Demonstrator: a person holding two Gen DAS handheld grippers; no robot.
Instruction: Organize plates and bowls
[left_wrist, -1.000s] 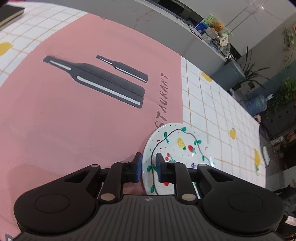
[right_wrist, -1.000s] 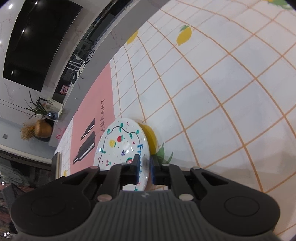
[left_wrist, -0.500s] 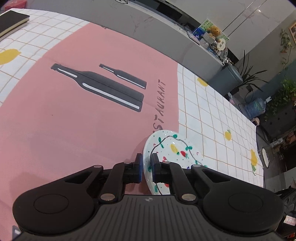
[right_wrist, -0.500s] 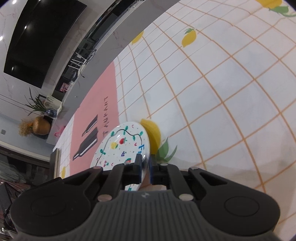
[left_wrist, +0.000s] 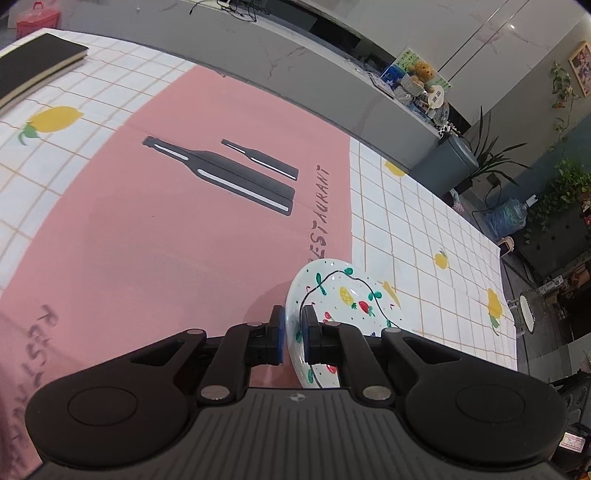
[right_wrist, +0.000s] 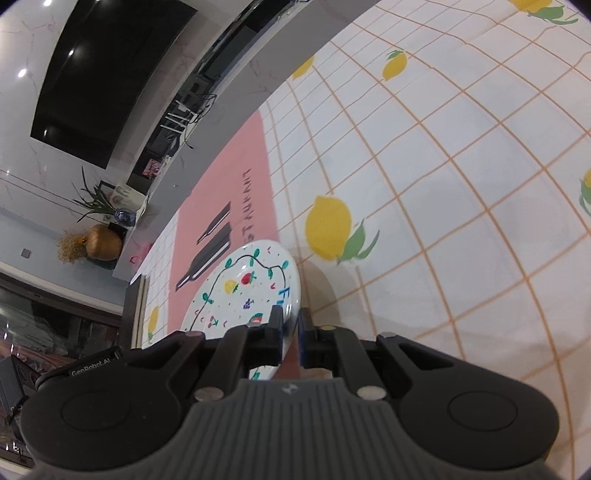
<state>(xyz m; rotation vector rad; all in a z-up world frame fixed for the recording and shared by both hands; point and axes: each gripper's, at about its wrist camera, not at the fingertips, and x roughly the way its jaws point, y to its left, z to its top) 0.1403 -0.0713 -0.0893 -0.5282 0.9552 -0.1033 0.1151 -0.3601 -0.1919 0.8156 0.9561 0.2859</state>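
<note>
Above the pink restaurant-print mat (left_wrist: 155, 236), the round white ceramic plate with painted fruit (left_wrist: 347, 295) has lifted off the lemon-check tablecloth (right_wrist: 461, 177), left gripper (left_wrist: 292, 332) and right gripper (right_wrist: 290, 328) both clamped tight on opposite rims, so transport has likely begun.

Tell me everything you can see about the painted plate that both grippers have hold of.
The painted plate is round, white and glossy, apparently ceramic, decorated with a black vine line, green leaves, a yellow fruit, a red strawberry, cherries and blue lettering near one edge. It is tilted and looks lifted, casting a shadow on the tablecloth. The left hand-held gripper pinches one side of its rim, and the right hand-held gripper pinches the opposite side.
</note>
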